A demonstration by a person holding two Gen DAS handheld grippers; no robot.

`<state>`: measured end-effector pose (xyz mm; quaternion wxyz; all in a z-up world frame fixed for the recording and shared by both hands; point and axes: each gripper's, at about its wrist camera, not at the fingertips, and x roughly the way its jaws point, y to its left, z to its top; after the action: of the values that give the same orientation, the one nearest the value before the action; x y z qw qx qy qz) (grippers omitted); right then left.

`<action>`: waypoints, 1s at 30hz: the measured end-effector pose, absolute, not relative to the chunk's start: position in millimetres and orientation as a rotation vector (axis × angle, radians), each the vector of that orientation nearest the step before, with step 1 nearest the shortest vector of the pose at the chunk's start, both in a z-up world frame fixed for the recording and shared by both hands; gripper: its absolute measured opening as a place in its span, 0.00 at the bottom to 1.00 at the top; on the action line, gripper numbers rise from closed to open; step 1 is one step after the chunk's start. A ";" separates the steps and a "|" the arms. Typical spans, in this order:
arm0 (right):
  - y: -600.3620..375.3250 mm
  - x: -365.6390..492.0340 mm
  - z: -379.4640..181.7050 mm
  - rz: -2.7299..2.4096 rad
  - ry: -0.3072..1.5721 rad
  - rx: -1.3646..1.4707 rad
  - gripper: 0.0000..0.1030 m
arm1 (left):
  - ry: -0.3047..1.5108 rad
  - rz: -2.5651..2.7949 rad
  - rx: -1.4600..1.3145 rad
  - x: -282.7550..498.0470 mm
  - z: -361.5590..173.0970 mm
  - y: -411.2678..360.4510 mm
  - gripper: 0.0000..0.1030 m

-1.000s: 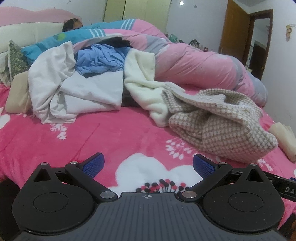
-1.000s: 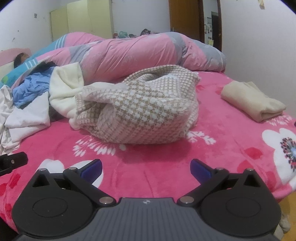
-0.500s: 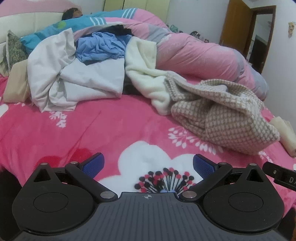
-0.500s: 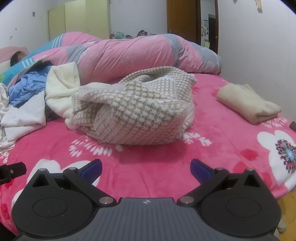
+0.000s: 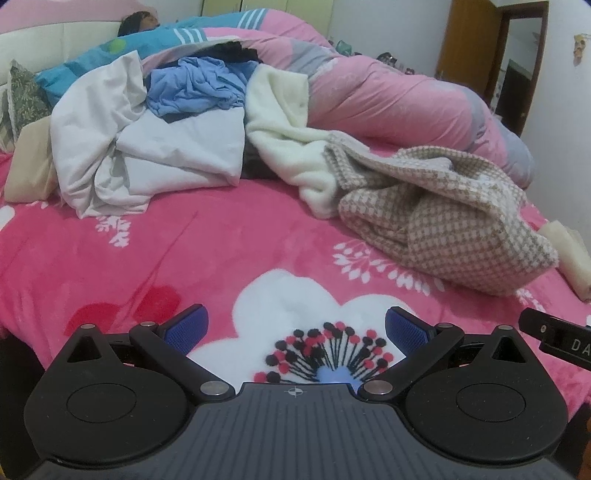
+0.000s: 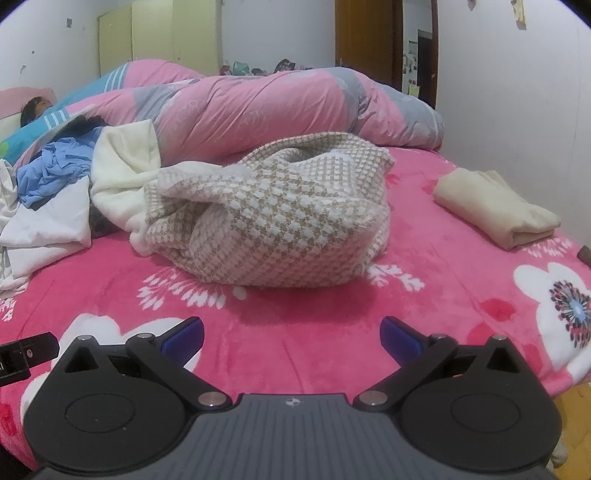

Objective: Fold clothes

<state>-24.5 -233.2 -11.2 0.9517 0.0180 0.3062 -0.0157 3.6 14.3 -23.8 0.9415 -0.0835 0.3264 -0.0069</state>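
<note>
Spread across the bed, a bright pink fleece blanket with white flower prints (image 6: 295, 332) is serving as my work surface, and a rolled pink and grey quilt (image 6: 266, 107) is lying along its far side. I am holding the left gripper (image 5: 294, 328) low over the blanket's large white flower, its blue-padded jaws standing wide apart and gripping nothing. I am holding the right gripper (image 6: 291, 334) likewise spread and empty, and it is facing the crumpled beige and white houndstooth knit garment (image 6: 273, 218), which is lying near but clear of the fingertips. Behind it, a cream fleece garment (image 6: 122, 170) is touching the knit, and a heap of white cloth (image 5: 147, 147) with a blue shirt (image 5: 195, 88) on top is sitting further left. One folded cream piece (image 6: 495, 210) is resting well apart on the right. I am judging the knit to be the next item, not yet grasped. Risks I am noting: the bunched knit is hiding its edges, so a blind pinch could be catching several layers or the blanket pile beneath; pulling could be dragging the cream fleece along; a person's head (image 5: 138, 20) is showing at the headboard, so wide sweeps could be disturbing them.
</note>
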 end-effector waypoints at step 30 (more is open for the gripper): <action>-238.1 -14.8 -7.9 -0.049 0.608 0.026 1.00 | 0.666 0.014 -0.181 7.2 -25.5 14.9 1.00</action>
<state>-14.8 -238.1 -7.9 0.9538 0.0130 0.2992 -0.0241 7.2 14.9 -25.5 0.9410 -0.0887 0.3264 0.0068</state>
